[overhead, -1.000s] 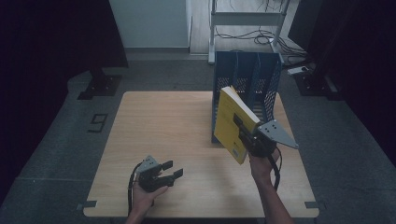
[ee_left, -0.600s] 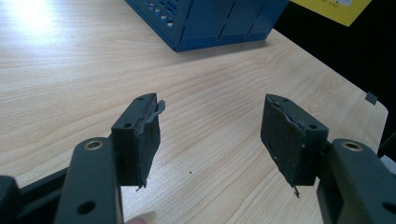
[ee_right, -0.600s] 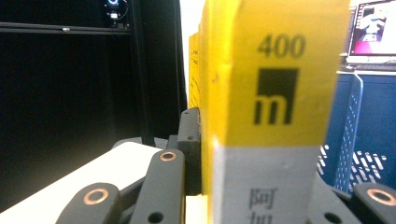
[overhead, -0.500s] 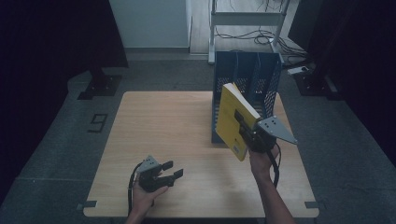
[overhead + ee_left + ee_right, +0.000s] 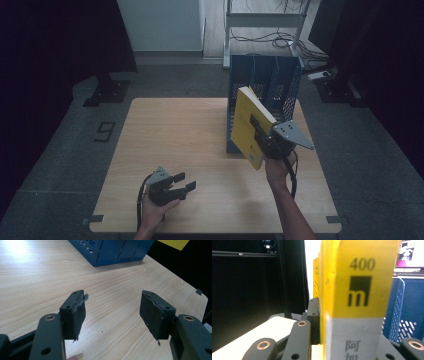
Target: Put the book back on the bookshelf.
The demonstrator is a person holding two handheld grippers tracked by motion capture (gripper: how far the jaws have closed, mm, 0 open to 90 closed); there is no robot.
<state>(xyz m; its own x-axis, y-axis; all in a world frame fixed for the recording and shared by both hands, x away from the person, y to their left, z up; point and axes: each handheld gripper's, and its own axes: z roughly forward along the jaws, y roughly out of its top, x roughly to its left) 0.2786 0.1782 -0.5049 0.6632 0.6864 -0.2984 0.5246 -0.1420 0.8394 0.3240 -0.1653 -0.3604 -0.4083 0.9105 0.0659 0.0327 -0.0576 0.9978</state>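
Jaws, right gripper (image 5: 264,136): clamped on the book (image 5: 248,125), one pad on each cover, as the right gripper view shows with the spine (image 5: 358,290) filling the gap between them. Jaws, left gripper (image 5: 180,182): spread wide, nothing between the pads (image 5: 78,315), bare table (image 5: 175,130) beneath.

Item 1, book: yellow, thick, grey band at the spine's foot. I hold it off the table, tilted, top edge leaning toward the rack (image 5: 265,85), just in front of the rack's open slots.

Item 2, rack: blue, perforated, upright dividers, standing at the table's far right. Which slot lies in line with the book I cannot tell from above.

Item 3, table: pale wood, free around the left gripper.

Handling note, as I judge it: the step is to file the book in a slot. I would first bring the book upright so its covers run parallel to the dividers, then feed it down spine-steady, watching the lower corner against the divider edge. The grip sits low on a heavy volume, so it may pivot; I keep the squeeze firm and move slowly. The left gripper is free to brace the rack should it slide.
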